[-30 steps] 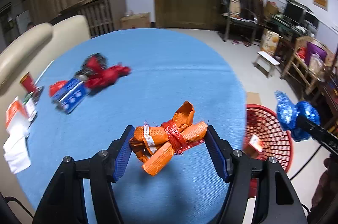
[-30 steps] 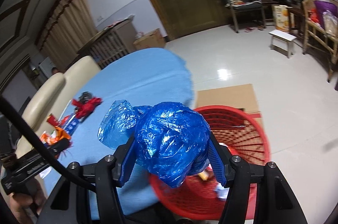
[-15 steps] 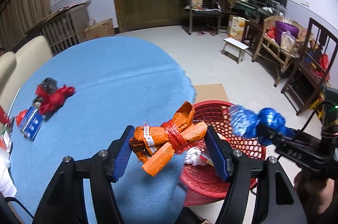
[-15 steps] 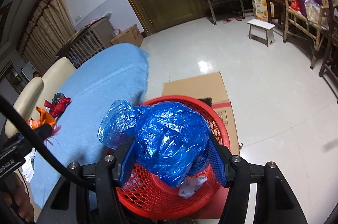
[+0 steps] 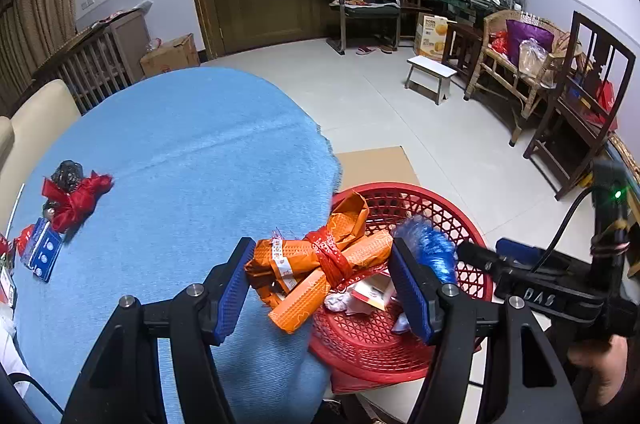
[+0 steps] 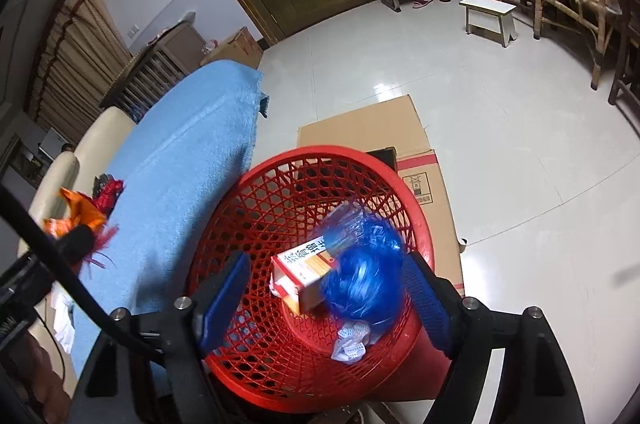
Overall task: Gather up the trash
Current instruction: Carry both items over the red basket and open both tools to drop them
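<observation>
My left gripper is shut on a crumpled orange wrapper bundle tied with red, held at the table's edge beside the red mesh basket. In the right wrist view, my right gripper hangs over the red basket with its jaws opening. The crumpled blue plastic bag is blurred and free of the pads, dropping into the basket beside an orange and white carton. From the left wrist view the blue bag shows behind my right finger.
A blue-covered table carries a red wrapper and a blue packet at its left. A flat cardboard box lies under the basket. Chairs and a small stool stand across the tiled floor.
My right gripper's jaws spread and the blue bag slipped out toward the basket. Both grippers swung from the table toward the basket, the left still carrying the orange bundle.
</observation>
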Available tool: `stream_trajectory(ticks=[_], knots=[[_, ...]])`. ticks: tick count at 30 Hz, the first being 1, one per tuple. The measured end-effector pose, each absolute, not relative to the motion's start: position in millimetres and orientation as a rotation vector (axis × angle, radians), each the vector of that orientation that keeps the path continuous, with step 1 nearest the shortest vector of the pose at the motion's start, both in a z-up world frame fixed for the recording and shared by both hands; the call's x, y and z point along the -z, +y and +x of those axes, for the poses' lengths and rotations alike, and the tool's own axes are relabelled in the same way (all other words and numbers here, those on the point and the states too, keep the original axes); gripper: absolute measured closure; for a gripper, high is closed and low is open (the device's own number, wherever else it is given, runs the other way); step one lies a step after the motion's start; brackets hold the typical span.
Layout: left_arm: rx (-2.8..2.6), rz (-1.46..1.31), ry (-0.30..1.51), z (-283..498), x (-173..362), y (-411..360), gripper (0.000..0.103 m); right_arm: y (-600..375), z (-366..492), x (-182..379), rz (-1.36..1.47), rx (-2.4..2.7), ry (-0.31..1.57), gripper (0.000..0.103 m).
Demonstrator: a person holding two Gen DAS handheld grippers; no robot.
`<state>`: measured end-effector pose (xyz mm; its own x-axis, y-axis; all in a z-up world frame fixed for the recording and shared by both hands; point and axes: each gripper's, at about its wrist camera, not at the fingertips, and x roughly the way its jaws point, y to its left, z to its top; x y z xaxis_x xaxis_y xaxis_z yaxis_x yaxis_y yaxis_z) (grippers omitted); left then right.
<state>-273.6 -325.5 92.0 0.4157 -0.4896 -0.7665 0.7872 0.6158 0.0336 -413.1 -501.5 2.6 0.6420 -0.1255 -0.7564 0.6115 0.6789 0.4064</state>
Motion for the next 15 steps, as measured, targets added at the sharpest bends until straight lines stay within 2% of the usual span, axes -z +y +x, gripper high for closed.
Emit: stream_trajectory(ticks=[15], knots=[[0.897, 0.495, 0.857, -289, -68, -362, 0.035, -533, -445, -28, 0.759, 0.528, 0.641, 0.022]])
